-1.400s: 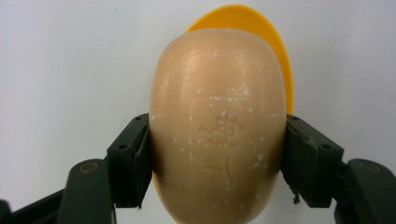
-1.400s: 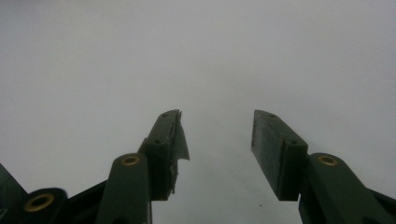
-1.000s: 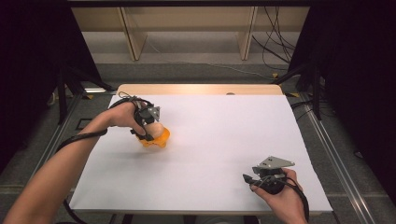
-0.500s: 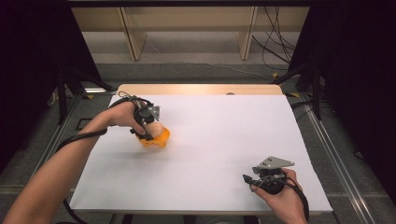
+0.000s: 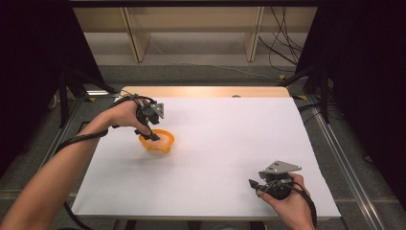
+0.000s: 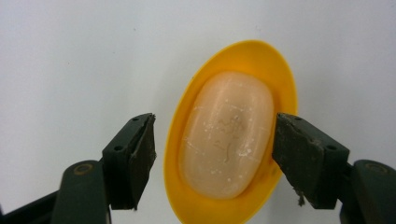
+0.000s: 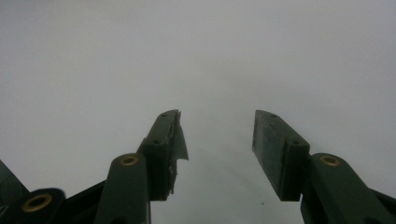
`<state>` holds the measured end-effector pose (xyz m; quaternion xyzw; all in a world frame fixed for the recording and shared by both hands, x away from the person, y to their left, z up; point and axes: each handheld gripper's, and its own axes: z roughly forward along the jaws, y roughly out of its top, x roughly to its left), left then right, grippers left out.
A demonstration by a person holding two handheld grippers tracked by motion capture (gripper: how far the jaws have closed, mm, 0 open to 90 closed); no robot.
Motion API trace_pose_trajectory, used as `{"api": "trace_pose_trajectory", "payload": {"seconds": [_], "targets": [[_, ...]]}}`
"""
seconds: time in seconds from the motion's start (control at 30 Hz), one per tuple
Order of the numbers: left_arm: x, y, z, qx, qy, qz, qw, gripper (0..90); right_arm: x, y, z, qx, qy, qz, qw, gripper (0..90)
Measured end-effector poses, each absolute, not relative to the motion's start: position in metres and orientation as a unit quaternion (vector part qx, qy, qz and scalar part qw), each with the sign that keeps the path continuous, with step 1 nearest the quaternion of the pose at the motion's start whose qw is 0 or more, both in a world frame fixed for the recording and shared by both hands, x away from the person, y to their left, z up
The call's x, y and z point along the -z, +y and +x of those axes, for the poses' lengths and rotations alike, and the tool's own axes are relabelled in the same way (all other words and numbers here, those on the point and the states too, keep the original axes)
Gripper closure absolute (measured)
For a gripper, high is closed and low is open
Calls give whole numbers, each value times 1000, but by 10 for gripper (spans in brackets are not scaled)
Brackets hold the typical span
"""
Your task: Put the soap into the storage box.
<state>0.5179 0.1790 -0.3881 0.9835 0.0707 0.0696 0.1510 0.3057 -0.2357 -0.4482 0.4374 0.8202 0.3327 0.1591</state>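
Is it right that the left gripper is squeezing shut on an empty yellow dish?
Not quite. The left gripper is open, its jaws standing either side of the yellow dish, and the dish isn't empty: a bar of soap lies in it. The left gripper view shows this.

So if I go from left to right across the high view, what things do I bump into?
Left hand-held gripper → yellow dish holding the soap → bare white table → right hand-held gripper.
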Motion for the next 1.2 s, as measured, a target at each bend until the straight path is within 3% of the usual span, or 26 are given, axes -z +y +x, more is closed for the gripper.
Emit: {"api": "trace_pose_trajectory", "payload": {"seconds": [0.4, 1.2], "targets": [[374, 189, 499, -81, 104, 977, 170, 345, 448, -235, 305, -334, 818, 440, 158, 520], [378, 240, 432, -136, 243, 927, 250, 312, 446, -233, 304, -334, 818, 441, 156, 520]]}}
